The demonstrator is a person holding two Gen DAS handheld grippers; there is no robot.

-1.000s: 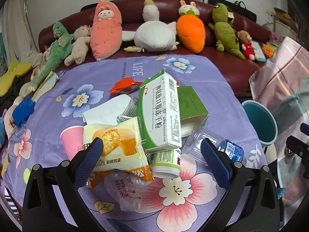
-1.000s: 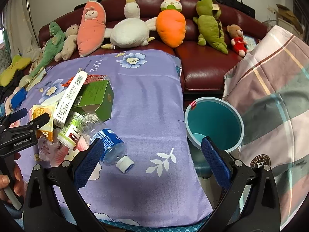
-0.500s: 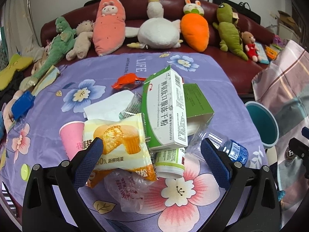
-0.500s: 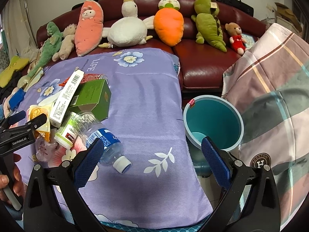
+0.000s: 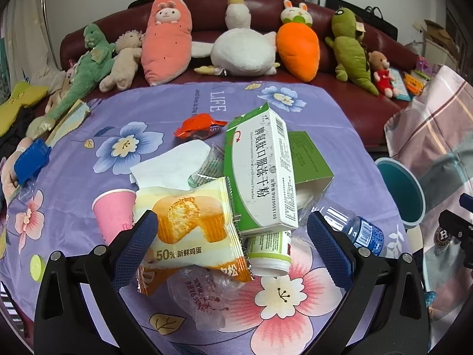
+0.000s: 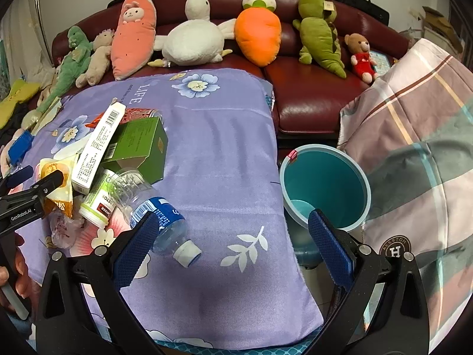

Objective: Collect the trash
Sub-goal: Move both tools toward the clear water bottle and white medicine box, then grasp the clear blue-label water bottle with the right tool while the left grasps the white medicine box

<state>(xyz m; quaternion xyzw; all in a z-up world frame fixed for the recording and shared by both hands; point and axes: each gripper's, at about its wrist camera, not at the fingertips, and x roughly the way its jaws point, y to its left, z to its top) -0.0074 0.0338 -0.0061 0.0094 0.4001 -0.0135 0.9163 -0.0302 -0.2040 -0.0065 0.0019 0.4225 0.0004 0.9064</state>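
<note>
Both sets of jaws spread wide, pinching nothing. Left gripper [image 5: 230, 230] low in the frame over a heap of rubbish on the purple flower-print cloth [image 5: 165, 112] covering the bench: left pad overlapping a yellow cake wrapper [image 5: 189, 230] with a muffin picture, right pad just beside a clear plastic bottle with a blue label [image 5: 359, 232]. At centre frame, leaning across the pile – a long white-and-green cardboard medicine box [image 5: 261, 174], resting on a dark green open carton [image 5: 307, 159] and a white tub with a green label [image 5: 270, 251] lying on its side. Left of the wrapper, a pink paper cup [image 5: 113, 210] on its side; above it a white paper napkin [image 5: 174, 165]; further up, an orange-red foil wrapper [image 5: 198, 125]. Crumpled clear plastic film [image 5: 204, 298] at the lower centre, under the cake wrapper.

Right gripper [image 6: 233, 236] at the bottom of its frame, left pad touching or just in front of the bottle – hard to tell which – with the white cap pointing lower right. Teal round waste bin [image 6: 325, 159] on the floor at the right of the cloth's edge, mouth open, a smaller teal item inside. Pink-and-grey plaid fabric [image 6: 414, 136] filling the right side. Along the top, a dark red leather sofa [image 6: 310, 100] lined with plush toys.
</note>
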